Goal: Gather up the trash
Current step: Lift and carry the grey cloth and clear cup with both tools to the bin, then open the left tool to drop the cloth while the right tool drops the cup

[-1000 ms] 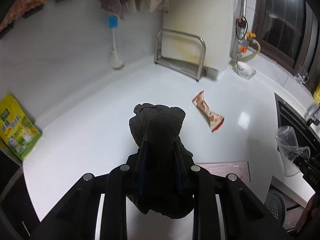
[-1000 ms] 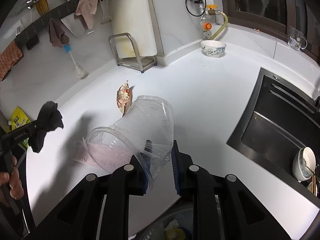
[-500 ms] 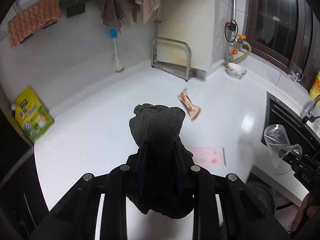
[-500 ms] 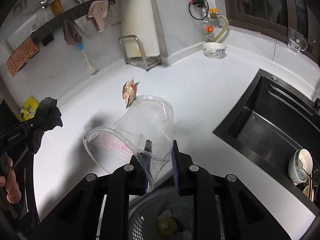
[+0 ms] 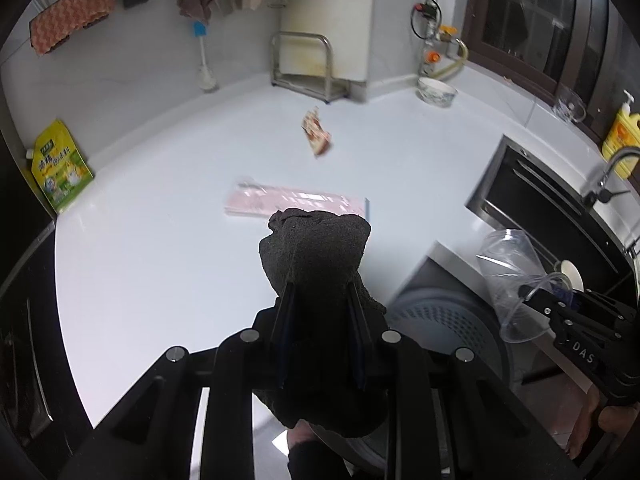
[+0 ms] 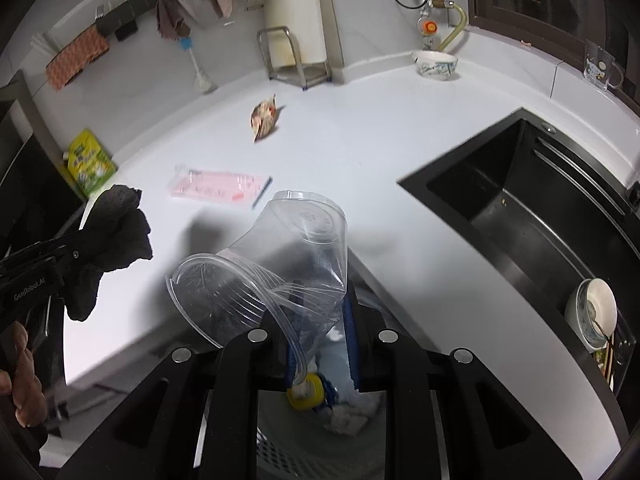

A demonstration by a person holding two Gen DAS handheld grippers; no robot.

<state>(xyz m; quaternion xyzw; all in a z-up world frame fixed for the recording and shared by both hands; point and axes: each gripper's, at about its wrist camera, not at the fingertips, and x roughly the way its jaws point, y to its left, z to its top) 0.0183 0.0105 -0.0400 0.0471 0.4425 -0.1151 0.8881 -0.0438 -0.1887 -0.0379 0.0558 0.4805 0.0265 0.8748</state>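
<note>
Both arms pulled back off the counter: R gripper [image 6: 320,320] pinching crushed cup [image 6: 276,264] over bin [image 5: 448,320], L gripper [image 5: 320,308] clamping dark rag [image 5: 316,248]; drop next, 2 wrappers left.

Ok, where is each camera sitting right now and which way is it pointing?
Left wrist: rides the left hand-held gripper, looking across the white counter toward the back wall; its fingers clamp a dark rag.
Right wrist: rides the right hand-held gripper, facing the counter and sink above the bin; its fingers pinch a clear plastic cup.
Shared: pink packet, snack wrapper, each other's gripper.
</note>
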